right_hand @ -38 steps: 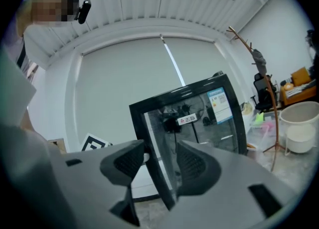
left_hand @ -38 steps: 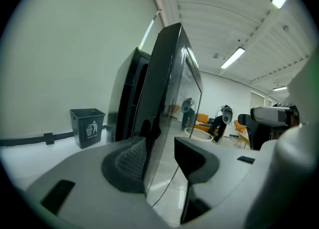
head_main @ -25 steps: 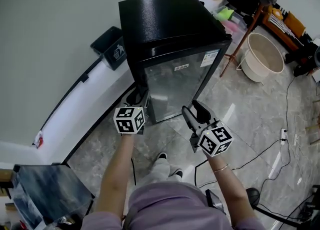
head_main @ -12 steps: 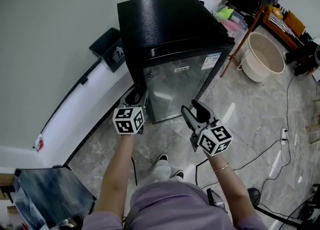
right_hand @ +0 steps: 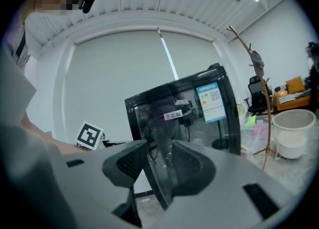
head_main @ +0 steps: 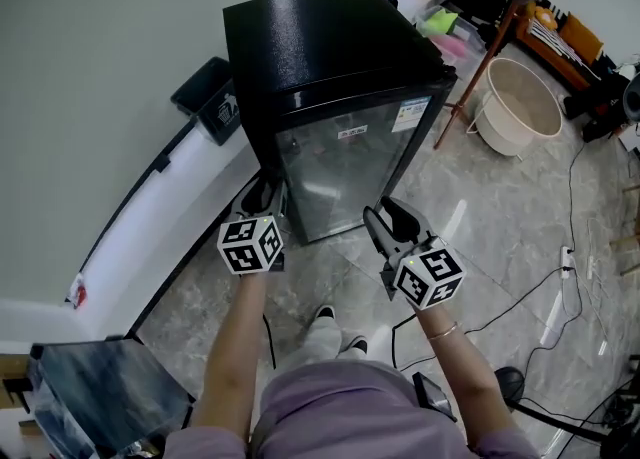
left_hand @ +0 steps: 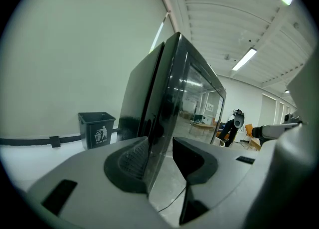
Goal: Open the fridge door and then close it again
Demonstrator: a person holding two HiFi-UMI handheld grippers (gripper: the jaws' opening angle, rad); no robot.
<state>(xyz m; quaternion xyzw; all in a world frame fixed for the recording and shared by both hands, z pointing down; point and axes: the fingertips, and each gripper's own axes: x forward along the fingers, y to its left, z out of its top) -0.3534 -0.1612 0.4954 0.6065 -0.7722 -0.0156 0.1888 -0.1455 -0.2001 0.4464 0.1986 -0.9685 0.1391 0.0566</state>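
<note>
A black mini fridge (head_main: pixel 320 37) stands against the wall, its glass door (head_main: pixel 335 172) closed. My left gripper (head_main: pixel 262 192) is low at the door's left edge. In the left gripper view that edge (left_hand: pixel 159 98) runs down into the gap between the jaws of the left gripper (left_hand: pixel 160 145). The pads stand apart and floor shows beside the edge. My right gripper (head_main: pixel 383 210) hangs before the door's lower right corner. Its jaws have just been closing and still stand apart, with nothing gripped. In the right gripper view the door (right_hand: pixel 199 118) shows beyond the right gripper (right_hand: pixel 159 145).
A dark waste bin (head_main: pixel 205 97) stands left of the fridge by the wall. A cream basin (head_main: pixel 515 107) and a wooden stand (head_main: pixel 480 67) are at the right. Cables (head_main: pixel 560 277) cross the tiled floor. A dark panel (head_main: pixel 110 397) lies at the lower left.
The head camera has shifted, so the fridge sits a little further left in the picture. Both grippers keep their places by the door, which stays closed.
</note>
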